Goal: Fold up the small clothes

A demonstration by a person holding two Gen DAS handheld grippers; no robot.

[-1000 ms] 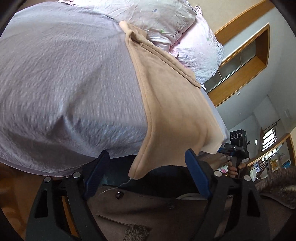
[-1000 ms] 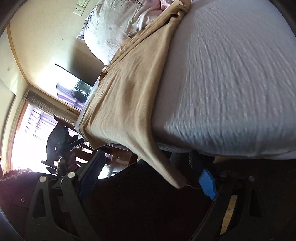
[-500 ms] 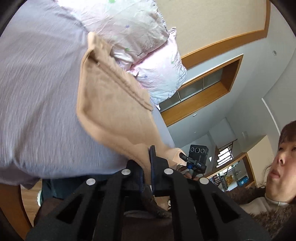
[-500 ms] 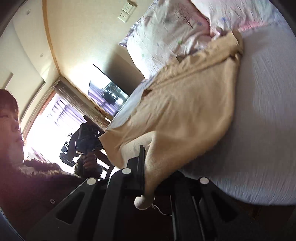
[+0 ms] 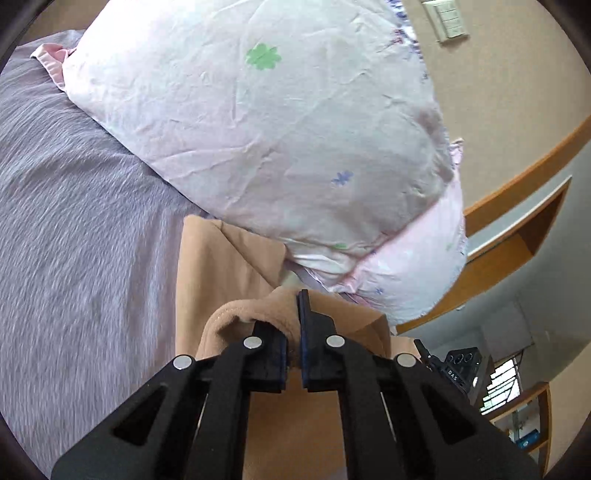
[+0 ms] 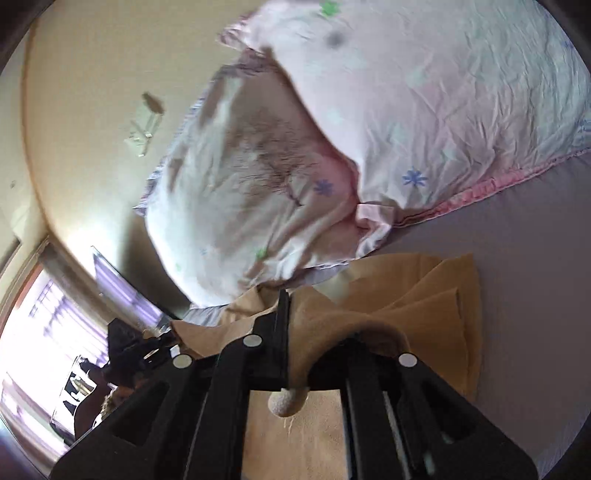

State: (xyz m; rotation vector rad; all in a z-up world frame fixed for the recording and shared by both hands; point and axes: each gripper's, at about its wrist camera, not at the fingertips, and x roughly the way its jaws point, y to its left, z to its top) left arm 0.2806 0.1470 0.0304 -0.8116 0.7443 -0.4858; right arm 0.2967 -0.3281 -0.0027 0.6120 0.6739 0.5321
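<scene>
The garment (image 5: 218,280) is a soft tan piece with a fleecy nap, doubled over on itself so that several layered edges and a stitched hem show. It lies on the lilac sheet (image 5: 81,236), its far end tucked just under the pillows (image 5: 280,140). In the right wrist view the garment (image 6: 436,295) fans into overlapping flaps beside the pillows (image 6: 406,110), with a rolled corner and a loose thread hanging down between the black arms. Its long axis runs from the grippers toward the pillows; the lifted fold arches over the part lying flat.

The left gripper (image 5: 293,332) is pinched together on a raised fold of the garment, blue pads pressing the cloth. The right gripper (image 6: 291,325) is likewise clamped on a fold of it, the cloth draped over its right finger.

The other gripper's camera, low to the right of the garment in the left view, bears the letters "DAS" (image 5: 452,373). A wall switch (image 5: 445,18) sits above the pillows.
</scene>
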